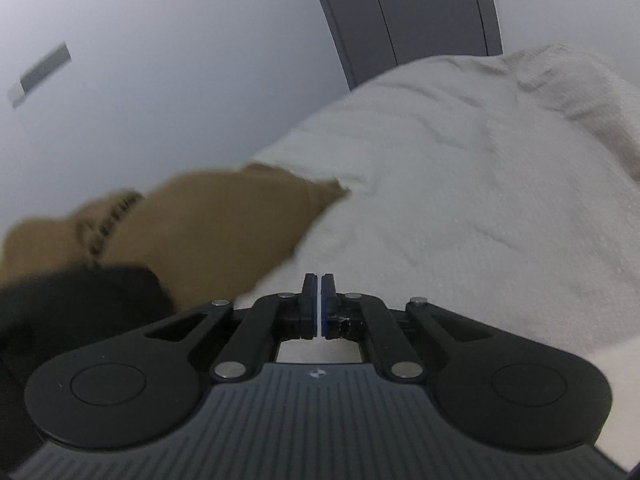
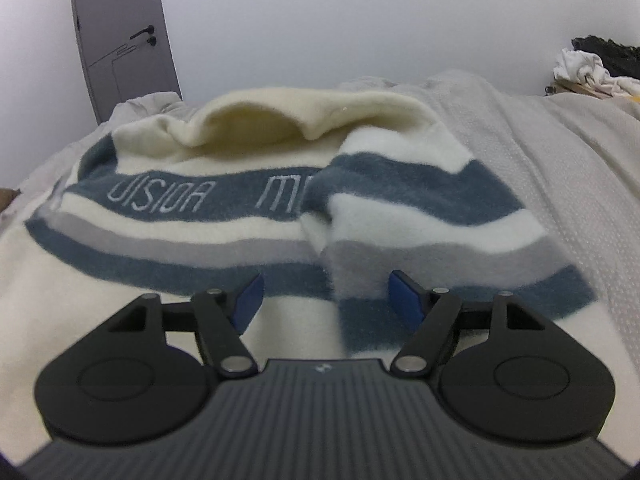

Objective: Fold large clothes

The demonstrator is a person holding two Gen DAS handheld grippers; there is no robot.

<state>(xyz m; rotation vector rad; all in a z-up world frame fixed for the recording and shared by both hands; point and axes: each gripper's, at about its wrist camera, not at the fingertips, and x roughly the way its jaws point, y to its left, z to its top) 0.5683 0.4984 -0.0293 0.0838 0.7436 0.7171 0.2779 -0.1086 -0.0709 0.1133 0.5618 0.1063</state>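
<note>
Pointing down over the bed, the left gripper [image 1: 319, 280] has its two black fingers pressed together, with only a thin pale line visible between the pads; whether that line is fabric cannot be determined. Directly beneath and ahead of it lies a white textured bedspread [image 1: 460, 184], which fills the right half of the left wrist view. To the left of the fingers, a tan garment [image 1: 208, 224] with a dark patterned band rests against the bedspread edge, blurred, and a black cloth [image 1: 80, 304] lies nearer the camera below it. Beyond these stand a pale wall and a grey door [image 1: 416, 16].

In the right wrist view, the right gripper [image 2: 326, 300] has its jaws set wide, blue pads [image 2: 406, 300] facing inward and well apart. A folded-over sleeve or flap of the striped fleece sweater [image 2: 224, 216] lies between the fingertips; the pads do not press on it. The sweater is cream with blue and grey stripes, spread across the bed directly in front of the right gripper, one blue stripe carrying stitched lettering [image 2: 160, 196]. Its far edge is raised in an open, arched fold. Behind it, the bedspread continues to the wall. At far left is a grey door with a black handle [image 2: 146, 32]; at far right, a pile of white and dark clothing [image 2: 592, 68].
</note>
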